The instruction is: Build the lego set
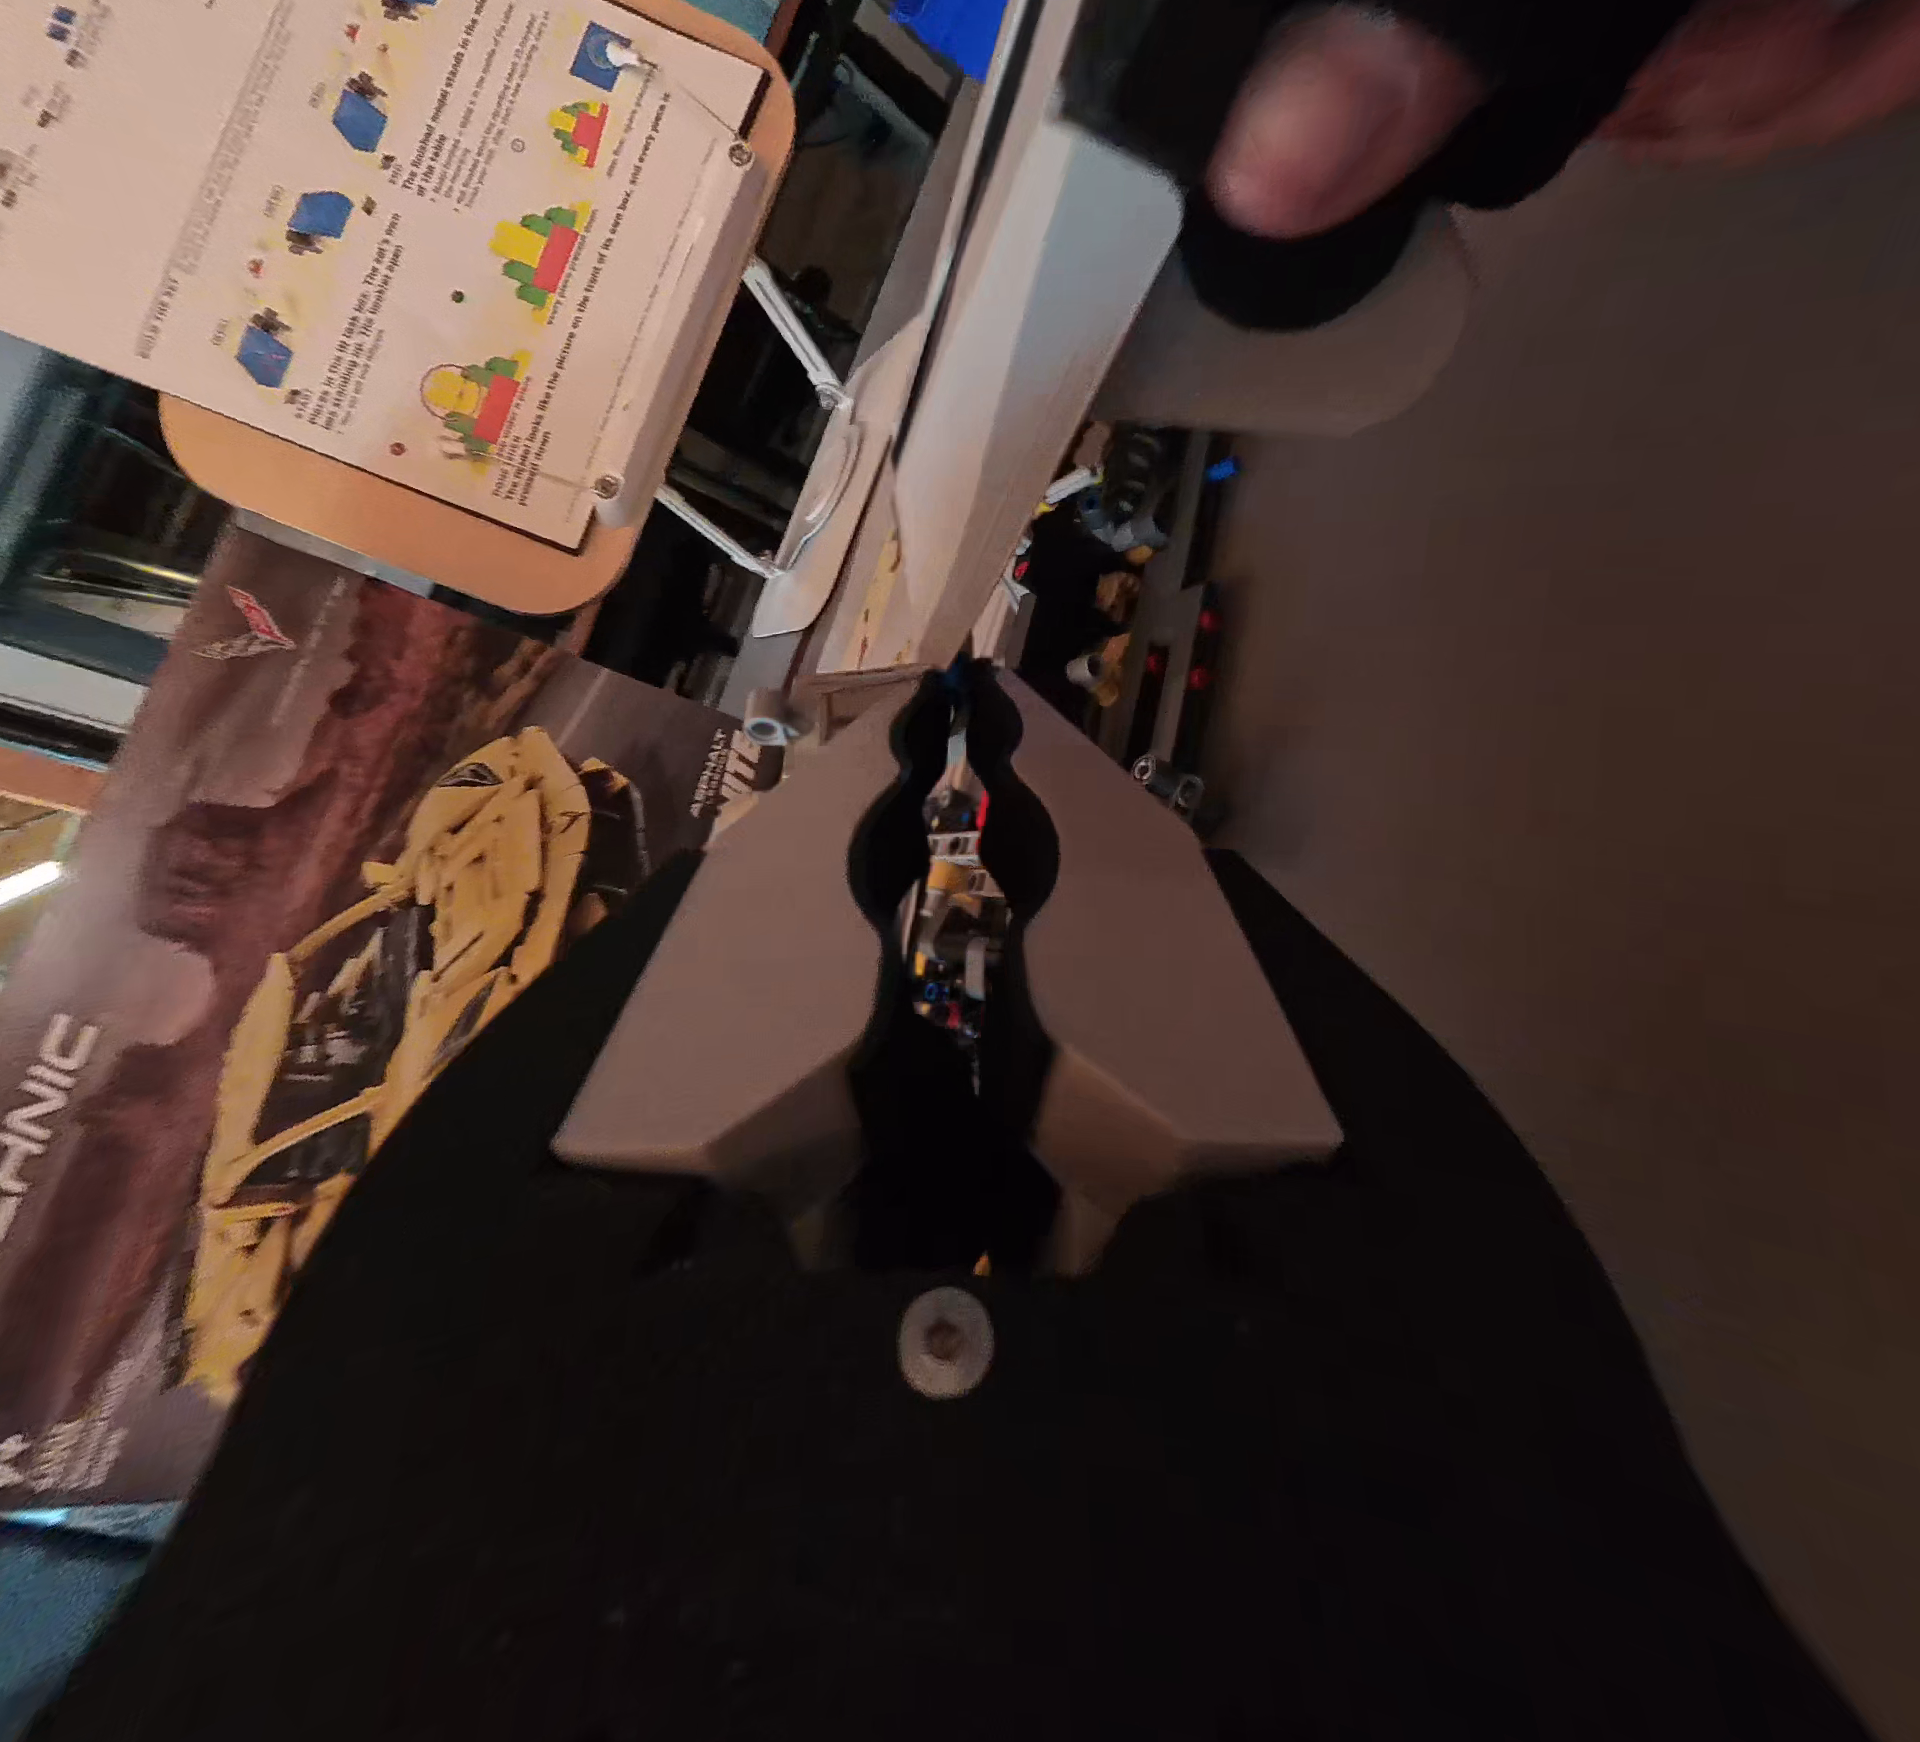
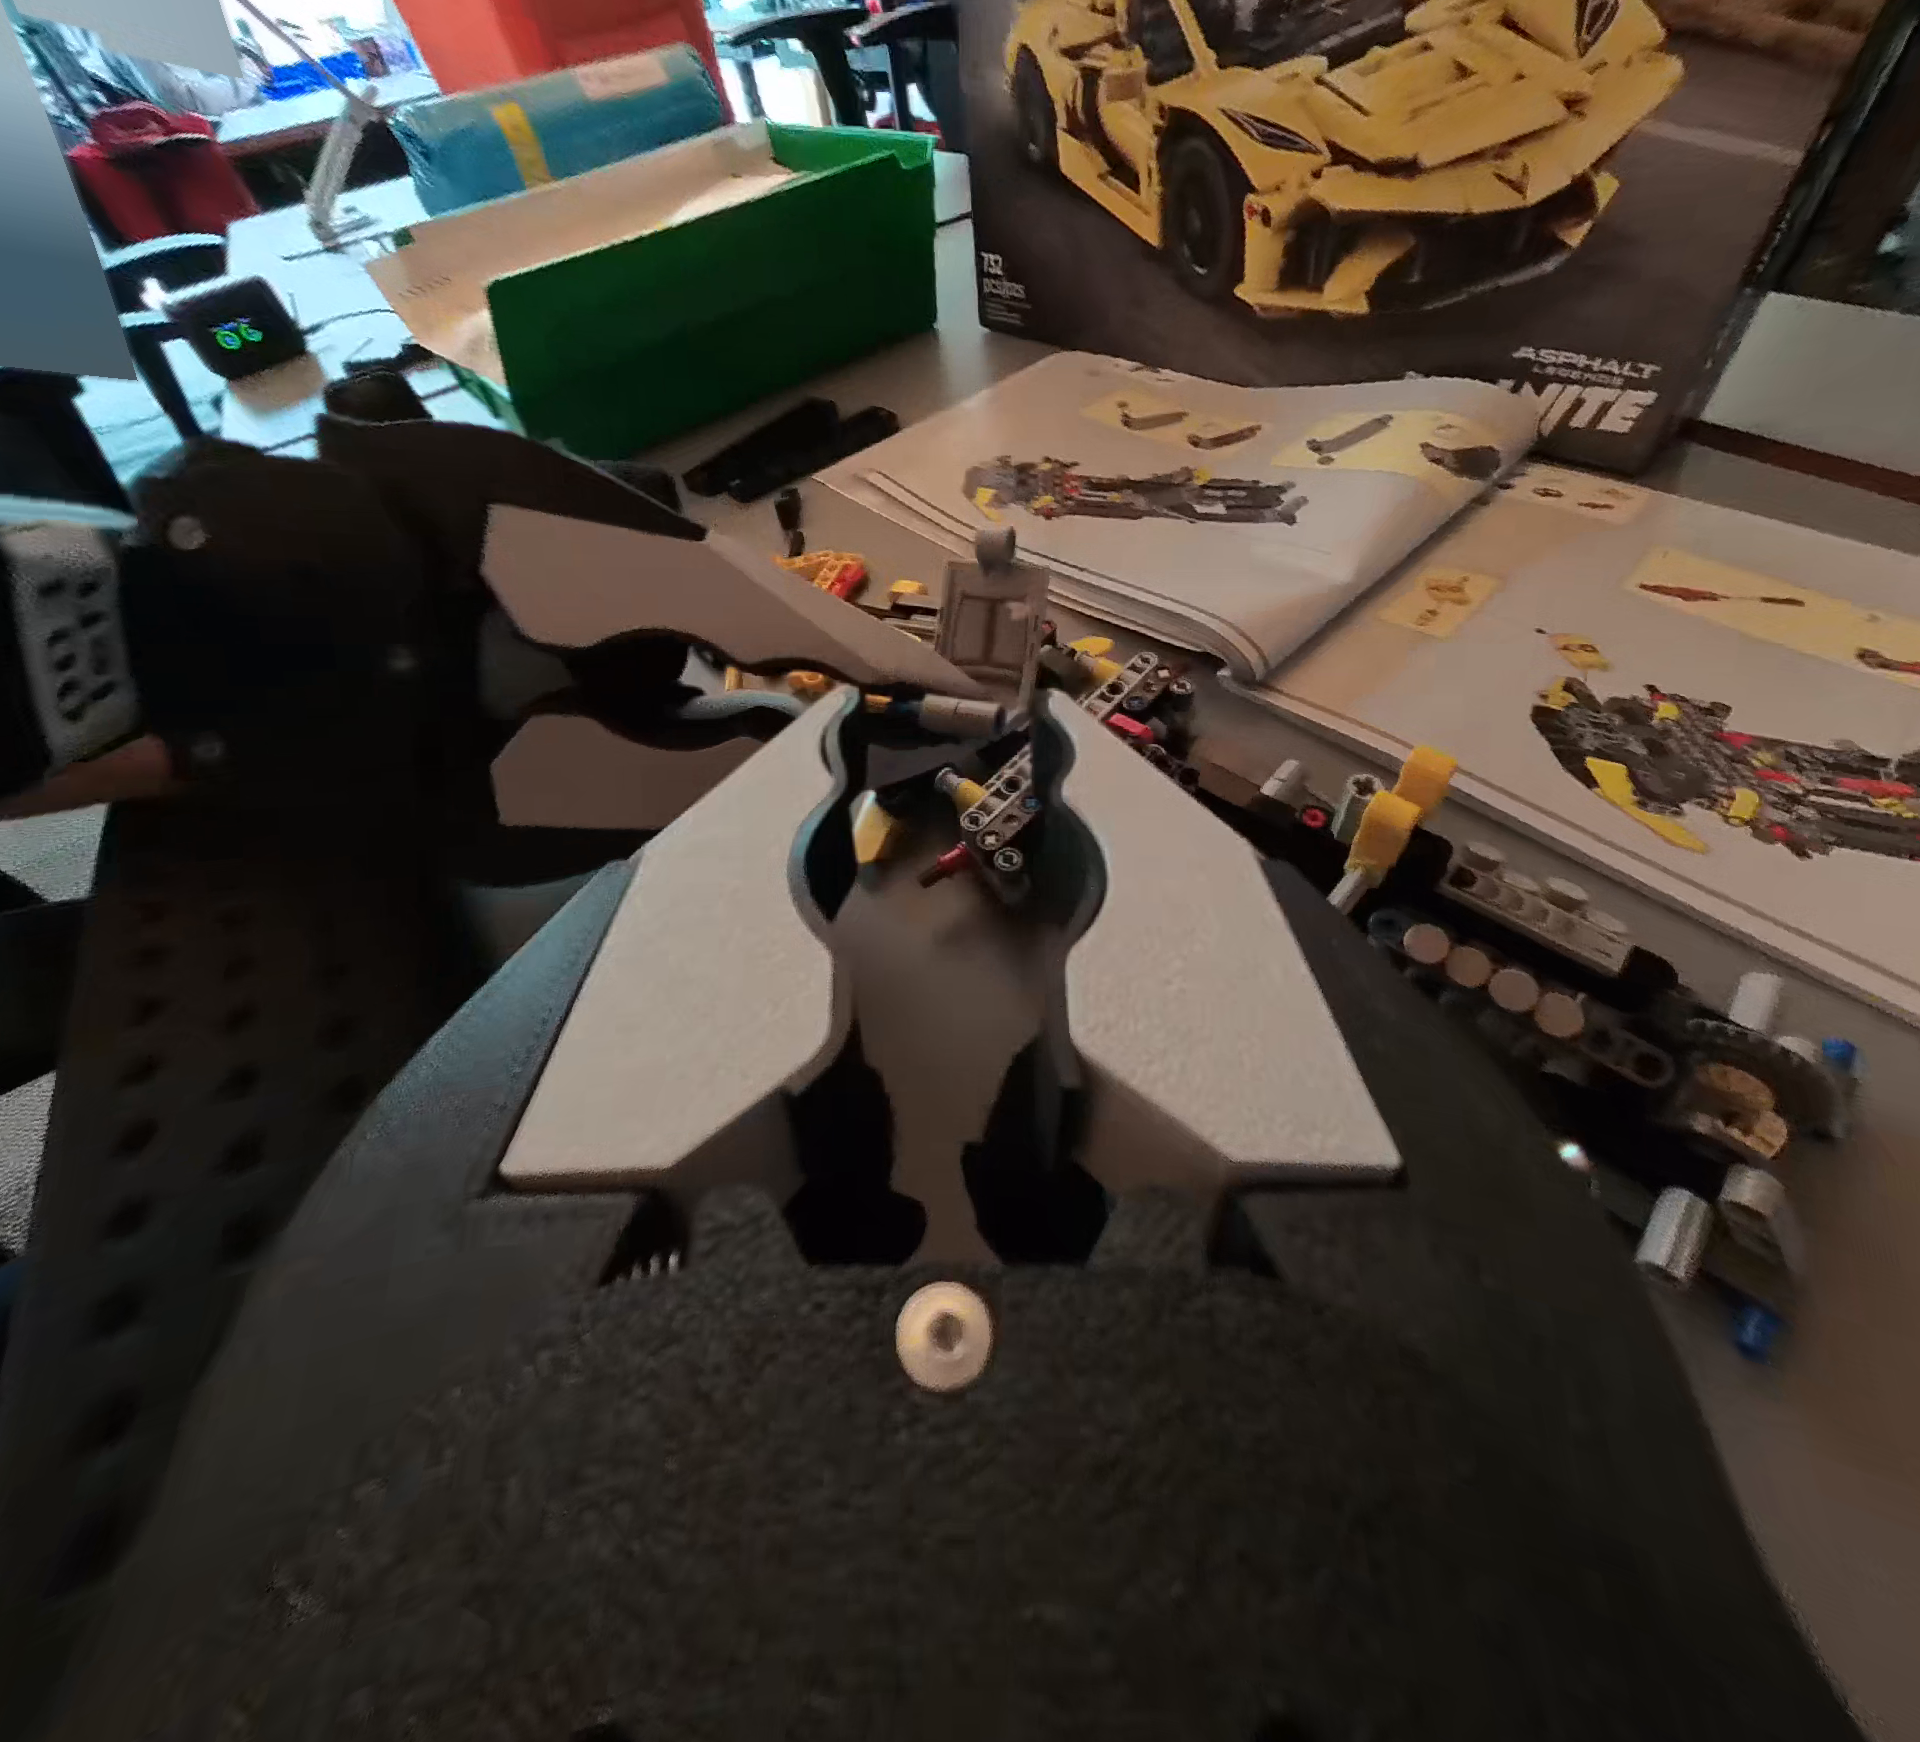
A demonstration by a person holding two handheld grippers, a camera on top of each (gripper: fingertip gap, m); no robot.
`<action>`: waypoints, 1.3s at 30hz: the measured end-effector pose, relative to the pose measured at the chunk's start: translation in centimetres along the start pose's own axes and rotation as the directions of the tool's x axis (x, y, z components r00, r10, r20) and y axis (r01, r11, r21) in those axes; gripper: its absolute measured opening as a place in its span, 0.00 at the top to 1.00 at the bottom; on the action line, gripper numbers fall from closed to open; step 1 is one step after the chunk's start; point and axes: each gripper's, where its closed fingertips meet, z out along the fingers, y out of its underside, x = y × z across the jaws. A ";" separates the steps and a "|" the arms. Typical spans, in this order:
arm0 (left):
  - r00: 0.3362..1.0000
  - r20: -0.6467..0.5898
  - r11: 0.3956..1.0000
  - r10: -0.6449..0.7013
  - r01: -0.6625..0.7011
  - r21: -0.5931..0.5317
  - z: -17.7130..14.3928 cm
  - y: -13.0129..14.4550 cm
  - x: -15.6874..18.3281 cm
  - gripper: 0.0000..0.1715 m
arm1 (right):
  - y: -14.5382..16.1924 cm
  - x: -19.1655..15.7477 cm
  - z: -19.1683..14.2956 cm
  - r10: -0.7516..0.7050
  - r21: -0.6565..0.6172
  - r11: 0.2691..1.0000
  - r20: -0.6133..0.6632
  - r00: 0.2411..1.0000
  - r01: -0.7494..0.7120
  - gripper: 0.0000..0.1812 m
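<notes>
My left gripper (image 1: 961, 684) is shut on the lower end of a small flat grey Lego panel (image 1: 857, 700), which sticks out past its tips. In the right wrist view the left gripper (image 2: 982, 684) reaches in from the left and holds the panel (image 2: 987, 627) upright. A loop connector shows at the panel's top and a grey pin at its base. My right gripper (image 2: 951, 705) is just below the panel, jaws apart, with nothing gripped that I can see. One of its fingers (image 1: 1039, 290) shows in the left wrist view, held by a gloved hand (image 1: 1320, 123).
A part-built black chassis (image 2: 1538, 975) lies on the grey table (image 2: 1849, 1380) at the right. Loose pieces (image 2: 997, 819) lie under the grippers. An open instruction booklet (image 2: 1195, 487), the yellow-car box (image 2: 1351, 82) and a green bin (image 2: 707, 290) stand behind. A printed sheet on a stand (image 1: 416, 165) is nearby. My two grippers' fingertips are within a few centimetres of each other.
</notes>
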 end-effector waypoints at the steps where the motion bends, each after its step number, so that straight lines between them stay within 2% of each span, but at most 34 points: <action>1: 1.000 0.016 1.000 0.020 -0.020 -0.008 0.0 -0.1 0.0 1.00 | 0.2 0.2 0.2 0.007 -0.011 1.000 -0.014 1.000 -0.007 0.83; 6: 0.996 0.068 0.996 0.063 -0.058 -0.074 0.3 0.2 -0.2 1.00 | 0.5 0.2 0.4 0.012 -0.033 0.999 -0.040 0.999 -0.013 0.87; 8: 0.997 0.066 0.995 0.043 -0.037 -0.093 0.4 0.4 -0.2 1.00 | 0.7 0.1 0.6 -0.015 -0.048 0.999 -0.061 0.998 0.012 0.84; 14: 0.997 0.068 0.994 0.040 -0.033 -0.103 0.4 0.4 -0.1 1.00 | 0.8 0.2 0.9 -0.113 -0.070 0.992 -0.127 0.986 0.104 0.85; 18: 0.996 0.073 0.994 0.053 -0.045 -0.102 0.4 0.3 0.0 1.00 | 1.0 0.3 0.9 -0.075 -0.083 0.994 -0.105 0.992 0.067 0.88; 24: 0.994 0.085 0.993 0.070 -0.061 -0.100 0.5 0.1 0.0 1.00 | 1.1 0.5 0.6 -0.131 -0.115 0.987 -0.134 0.982 0.116 0.88; 28: 0.994 0.077 0.993 0.077 -0.070 -0.092 0.6 0.1 0.0 1.00 | 1.0 0.7 0.7 -0.094 -0.098 0.992 -0.128 0.987 0.082 0.87; 31: 0.998 0.004 0.998 0.057 -0.057 0.008 0.4 -0.2 0.5 1.00 | 1.2 0.2 0.3 -0.025 -0.073 0.997 -0.032 0.999 0.023 0.87; 32: 0.998 -0.044 0.997 0.040 -0.037 0.064 0.0 -0.5 0.9 1.00 | 0.9 -0.6 -0.3 -0.009 -0.047 0.999 0.058 0.998 0.011 0.83; 34: 0.981 -0.193 0.983 0.010 0.026 0.183 -1.2 -1.3 2.3 1.00 | 0.9 -0.2 -1.9 0.066 -0.029 0.998 0.166 0.984 -0.062 0.82; 35: 0.975 -0.224 0.968 0.005 0.051 0.246 -2.0 -2.0 2.4 1.00 | 0.7 0.0 -2.9 0.149 -0.029 0.989 0.232 0.961 -0.146 0.80; 37: 0.960 -0.278 0.924 -0.036 0.138 0.356 -3.4 -3.9 2.3 1.00 | 0.0 0.0 -4.4 0.356 -0.057 0.931 0.375 0.856 -0.362 0.81; 39: 0.937 -0.343 0.889 -0.062 0.208 0.409 -4.2 -5.1 2.4 1.00 | 0.3 -1.2 -5.2 0.453 -0.149 0.885 0.497 0.740 -0.442 0.83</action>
